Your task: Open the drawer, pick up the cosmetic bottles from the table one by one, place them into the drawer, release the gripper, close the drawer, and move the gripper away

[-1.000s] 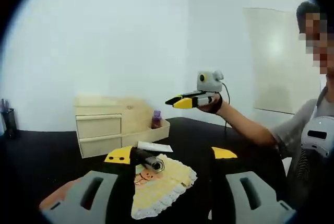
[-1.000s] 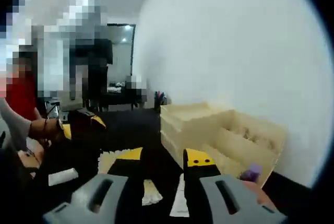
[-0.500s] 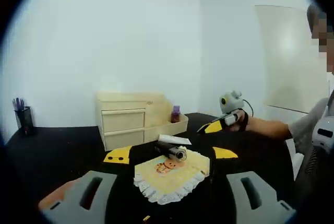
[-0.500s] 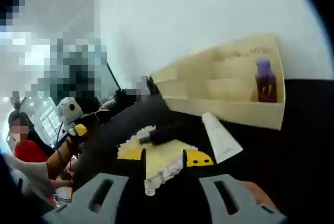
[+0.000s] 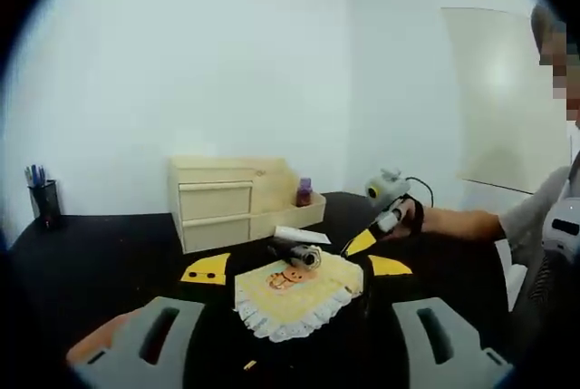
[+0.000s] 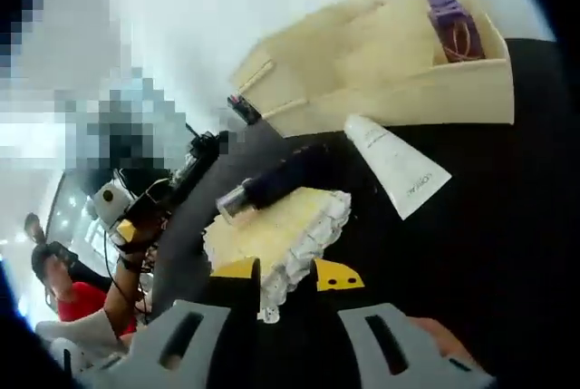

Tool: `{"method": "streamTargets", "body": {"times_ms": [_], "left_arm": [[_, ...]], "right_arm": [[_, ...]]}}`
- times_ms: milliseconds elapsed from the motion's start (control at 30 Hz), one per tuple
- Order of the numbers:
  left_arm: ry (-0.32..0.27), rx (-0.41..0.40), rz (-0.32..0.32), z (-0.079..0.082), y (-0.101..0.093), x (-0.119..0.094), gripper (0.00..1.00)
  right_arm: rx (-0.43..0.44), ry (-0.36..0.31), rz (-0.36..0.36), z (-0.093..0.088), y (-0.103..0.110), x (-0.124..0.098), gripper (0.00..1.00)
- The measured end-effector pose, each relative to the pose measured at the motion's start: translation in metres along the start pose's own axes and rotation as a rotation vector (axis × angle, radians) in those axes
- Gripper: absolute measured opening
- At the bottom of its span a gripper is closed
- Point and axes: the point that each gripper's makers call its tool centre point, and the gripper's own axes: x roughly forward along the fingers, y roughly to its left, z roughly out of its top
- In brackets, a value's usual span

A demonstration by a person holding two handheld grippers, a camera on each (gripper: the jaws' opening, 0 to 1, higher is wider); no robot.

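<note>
A dark bottle (image 5: 294, 253) with a silver cap lies on a yellow lace-edged cloth (image 5: 294, 294), and a white tube (image 5: 302, 237) lies just behind it. A purple bottle (image 5: 304, 192) stands in the side tray of the wooden drawer unit (image 5: 217, 200), whose drawers are shut. My left gripper (image 5: 297, 267) is open, short of the cloth. My right gripper (image 5: 362, 241), held by a hand, tilts down at the cloth's right edge. In the right gripper view it (image 6: 286, 273) is open over the cloth (image 6: 272, 235), below the dark bottle (image 6: 272, 186), the white tube (image 6: 396, 164) and the purple bottle (image 6: 449, 17).
A black pen holder (image 5: 43, 200) stands at the far left of the black table (image 5: 100, 262). A person sits at the right, their sleeve (image 5: 535, 217) reaching in. The left gripper (image 6: 127, 217) shows at the left of the right gripper view.
The right gripper has come down from mid-air to the cloth's edge and now points down at the bottles. The left view has shifted, bringing the drawer unit nearer its middle.
</note>
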Motion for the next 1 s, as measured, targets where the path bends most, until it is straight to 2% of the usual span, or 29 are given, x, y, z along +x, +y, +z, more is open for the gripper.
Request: {"method": "streamTargets", "body": {"times_ms": [167, 333, 400, 433, 533, 633, 800, 833, 933, 1000], "left_arm": [[0.003, -0.003, -0.002, -0.001, 0.0, 0.001, 0.51], [-0.003, -0.006, -0.001, 0.0, 0.001, 0.0, 0.51], [-0.006, -0.009, 0.002, 0.0, 0.001, 0.0, 0.51], [-0.005, -0.01, 0.003, 0.0, 0.002, 0.0, 0.51], [-0.002, -0.009, 0.004, -0.001, 0.002, 0.0, 0.51], [-0.002, -0.01, 0.003, -0.001, 0.001, -0.002, 0.51], [-0.001, -0.01, 0.01, -0.003, 0.002, -0.005, 0.51], [-0.003, -0.01, 0.011, -0.002, 0.003, -0.005, 0.51], [-0.009, -0.011, 0.013, 0.0, 0.003, -0.007, 0.5], [-0.015, -0.01, 0.012, 0.002, 0.002, -0.007, 0.5]], "right_arm": [[0.015, 0.008, 0.021, -0.003, 0.006, 0.009, 0.17], [0.05, 0.011, 0.012, -0.002, 0.001, 0.009, 0.11], [0.052, 0.001, 0.01, -0.002, 0.001, 0.009, 0.03], [0.062, -0.009, 0.019, 0.0, 0.003, 0.009, 0.02], [0.035, -0.005, 0.02, 0.001, 0.003, 0.008, 0.0], [-0.015, -0.014, 0.028, 0.001, 0.009, 0.005, 0.0], [-0.174, -0.045, 0.002, 0.011, 0.018, 0.0, 0.0], [-0.175, -0.042, 0.003, 0.012, 0.023, -0.002, 0.0], [-0.284, -0.074, 0.003, 0.022, 0.039, -0.009, 0.0], [-0.408, -0.095, -0.014, 0.032, 0.053, -0.016, 0.0]]}}
